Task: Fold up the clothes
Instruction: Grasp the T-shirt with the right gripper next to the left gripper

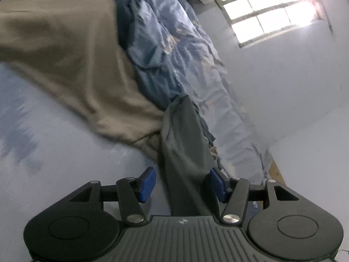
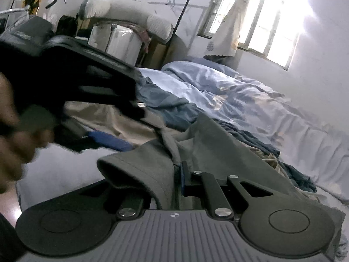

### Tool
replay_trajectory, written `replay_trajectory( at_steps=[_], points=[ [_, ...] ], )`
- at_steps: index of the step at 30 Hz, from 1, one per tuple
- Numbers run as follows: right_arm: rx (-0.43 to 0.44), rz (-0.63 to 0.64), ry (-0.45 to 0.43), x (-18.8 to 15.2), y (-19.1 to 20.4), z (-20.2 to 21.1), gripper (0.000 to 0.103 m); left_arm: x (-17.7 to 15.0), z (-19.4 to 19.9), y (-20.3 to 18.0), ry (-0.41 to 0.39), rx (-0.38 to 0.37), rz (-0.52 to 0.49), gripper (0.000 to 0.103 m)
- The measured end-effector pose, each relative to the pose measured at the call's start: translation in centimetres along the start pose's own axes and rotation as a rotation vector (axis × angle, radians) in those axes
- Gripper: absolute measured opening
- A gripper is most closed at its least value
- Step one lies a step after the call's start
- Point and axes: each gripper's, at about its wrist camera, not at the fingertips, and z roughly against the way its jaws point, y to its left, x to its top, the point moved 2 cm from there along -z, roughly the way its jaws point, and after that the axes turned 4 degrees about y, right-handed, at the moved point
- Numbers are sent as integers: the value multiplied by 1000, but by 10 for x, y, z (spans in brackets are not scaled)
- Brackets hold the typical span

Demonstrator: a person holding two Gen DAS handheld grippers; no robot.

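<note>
A grey garment point(image 1: 185, 135) runs straight between the blue pads of my left gripper point(image 1: 183, 185), which stands open; the pads do not press on the cloth. In the right wrist view the same grey garment point(image 2: 218, 148) is bunched around my right gripper point(image 2: 177, 174), which is shut on a fold of it. My left gripper point(image 2: 98, 100) shows blurred at that view's left, held by a hand point(image 2: 13, 144). A tan garment point(image 1: 65, 54) lies spread on the bed beyond the grey one.
The pale blue sheet point(image 1: 54, 170) covers the bed. A crumpled blue duvet point(image 2: 229, 91) lies along the wall side. A bright window point(image 2: 261, 21) is behind it. A rack with a white bolster point(image 2: 130, 11) and boxes stands at the bed's far end.
</note>
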Motion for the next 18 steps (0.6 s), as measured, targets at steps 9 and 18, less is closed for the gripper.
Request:
replay_trajectory(
  at_steps=[9, 18],
  points=[
    [34, -21, -37, -6, -1, 18, 7, 64, -71, -18, 46, 63, -131, 53],
    [44, -70, -77, 0, -22, 37, 7, 89, -122, -30, 97, 93, -209, 51]
  ],
)
